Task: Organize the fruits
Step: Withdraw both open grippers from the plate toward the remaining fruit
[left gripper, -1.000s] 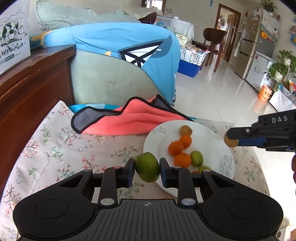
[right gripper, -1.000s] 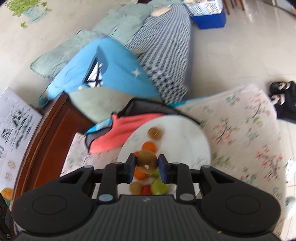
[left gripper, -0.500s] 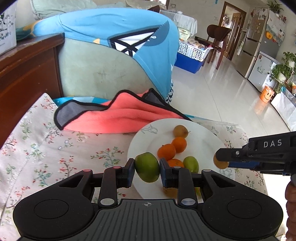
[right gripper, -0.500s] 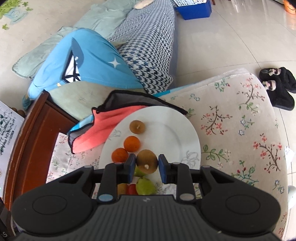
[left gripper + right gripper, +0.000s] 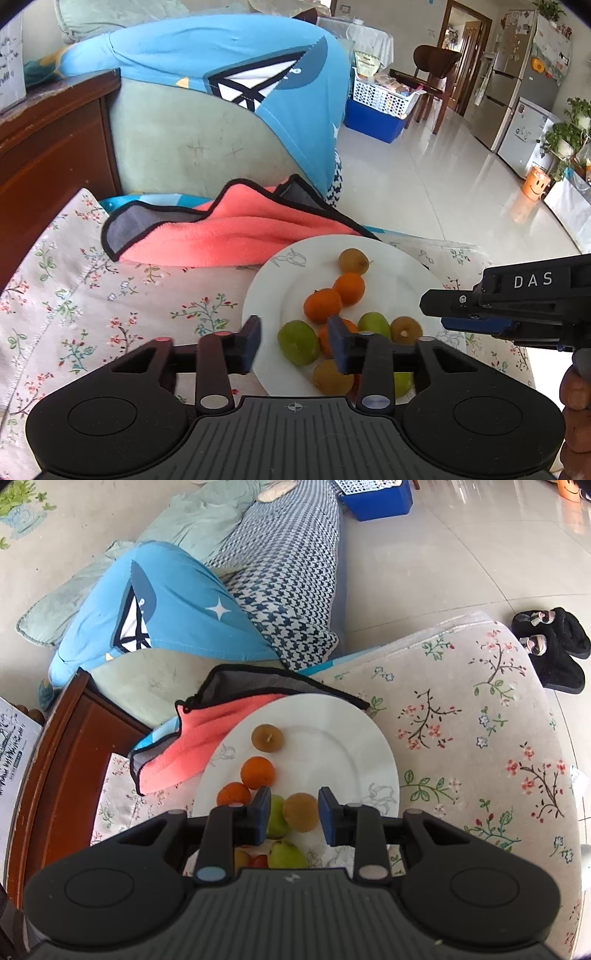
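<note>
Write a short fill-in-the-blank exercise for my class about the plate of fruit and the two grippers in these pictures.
1. The fruits lie on a white ____.
2. The left gripper has just let go of a ____ fruit, which now rests by the oranges.
3. The red cloth has a ____ border.
4. The brown fruit sits between the right gripper's ____ jaws.

Missing words: plate; green; black; open
</note>
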The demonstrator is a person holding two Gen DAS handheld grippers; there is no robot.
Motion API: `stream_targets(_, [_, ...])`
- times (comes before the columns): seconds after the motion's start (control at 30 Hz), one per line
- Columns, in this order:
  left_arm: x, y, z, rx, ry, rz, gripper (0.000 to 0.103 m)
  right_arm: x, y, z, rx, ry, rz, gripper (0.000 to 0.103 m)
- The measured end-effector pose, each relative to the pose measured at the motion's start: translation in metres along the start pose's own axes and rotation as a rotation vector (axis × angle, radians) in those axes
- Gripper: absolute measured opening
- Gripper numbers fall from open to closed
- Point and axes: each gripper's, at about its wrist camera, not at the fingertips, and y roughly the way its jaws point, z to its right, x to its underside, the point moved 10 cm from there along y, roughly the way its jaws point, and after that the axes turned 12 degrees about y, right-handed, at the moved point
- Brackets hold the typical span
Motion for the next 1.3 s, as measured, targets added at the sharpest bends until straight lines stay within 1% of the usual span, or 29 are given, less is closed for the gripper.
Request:
stream_targets(0.03, [0.000,-0.002,-0.001,-0.010,0.001,0.002,0.051,-0.001,-0.001,-0.001,-0.002,-0.002,0.003,0.030])
stream_targets(0.17, [-0.003,-0.010,-0.004,-0.025,-0.004,0.013,0.058,-0.001,-0.003,-0.005,-0.010,-0.017,0.010,0.030])
stream_targets(0.23, [-0.002,-0.015,-0.005,-0.035,-0.003,0.010,0.069,-0.001,-0.006,-0.007,-0.014,-0.025,0.014,0.030])
stream_targets(0.37, [0.002,-0.029,-0.005,-0.051,0.022,0.006,0.073,0.000,-0.016,-0.009,-0.020,-0.042,0.023,0.031])
stream_targets(0.4, [0.003,-0.033,-0.006,-0.050,0.022,0.009,0.075,0.001,-0.018,-0.009,-0.021,-0.046,0.023,0.031])
stream_targets(0.47, [0.004,-0.044,-0.010,-0.049,0.016,0.022,0.078,0.004,-0.025,-0.010,-0.023,-0.060,0.025,0.032])
stream_targets(0.53, [0.006,-0.056,-0.016,-0.059,0.009,0.033,0.082,0.008,-0.032,-0.012,-0.026,-0.083,0.030,0.035])
stream_targets(0.6, [0.009,-0.067,-0.023,-0.073,-0.003,0.040,0.084,0.013,-0.037,-0.014,-0.024,-0.115,0.037,0.036])
stream_targets(0.67, [0.014,-0.079,-0.034,-0.087,-0.030,0.045,0.085,0.019,-0.040,-0.015,-0.021,-0.141,0.037,0.036])
stream_targets(0.77, [0.021,-0.093,-0.048,-0.098,-0.074,0.047,0.085,0.031,-0.044,-0.018,-0.040,-0.158,0.018,0.036])
stream_targets(0.9, [0.032,-0.104,-0.060,-0.106,-0.094,0.034,0.085,0.053,-0.048,-0.022,-0.065,-0.205,-0.017,0.036])
stream_targets(1.07, [0.049,-0.104,-0.065,-0.094,-0.076,-0.006,0.085,0.080,-0.048,-0.026,-0.098,-0.277,-0.067,0.036])
stream_targets(1.2, [0.061,-0.105,-0.065,-0.049,-0.059,-0.005,0.085,0.102,-0.045,-0.029,-0.121,-0.379,-0.108,0.036])
stream_targets(1.3, [0.072,-0.101,-0.060,-0.026,-0.010,-0.023,0.085,0.119,-0.042,-0.030,-0.140,-0.434,-0.151,0.036])
